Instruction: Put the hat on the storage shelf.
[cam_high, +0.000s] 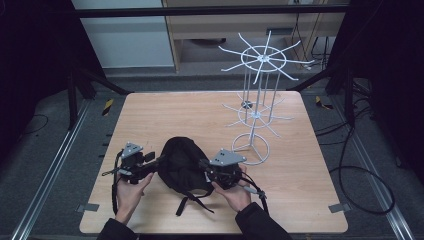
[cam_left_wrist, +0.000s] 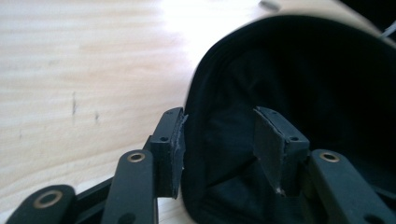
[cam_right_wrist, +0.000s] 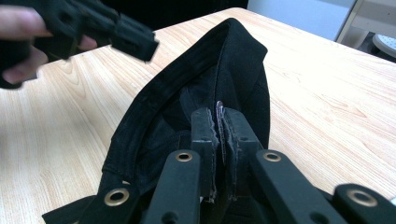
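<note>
- A black cap (cam_high: 180, 162) lies on the wooden table (cam_high: 300, 165), near the middle of its near edge, with a strap trailing toward that edge.
- The right gripper (cam_high: 207, 167) has its 2 jaws pinched tight on the cap's fabric edge at the cap's right side; in the right gripper view (cam_right_wrist: 219, 121) only a sliver of cloth sits between the pads.
- The left gripper (cam_high: 159, 161) is at the cap's left side, jaws apart; its view (cam_left_wrist: 217, 135) shows the cap's rim between them, loose, 1 pad just touching the rim.
- A white wire rack (cam_high: 257, 100) stands toward the far right corner, well apart from the cap.
</note>
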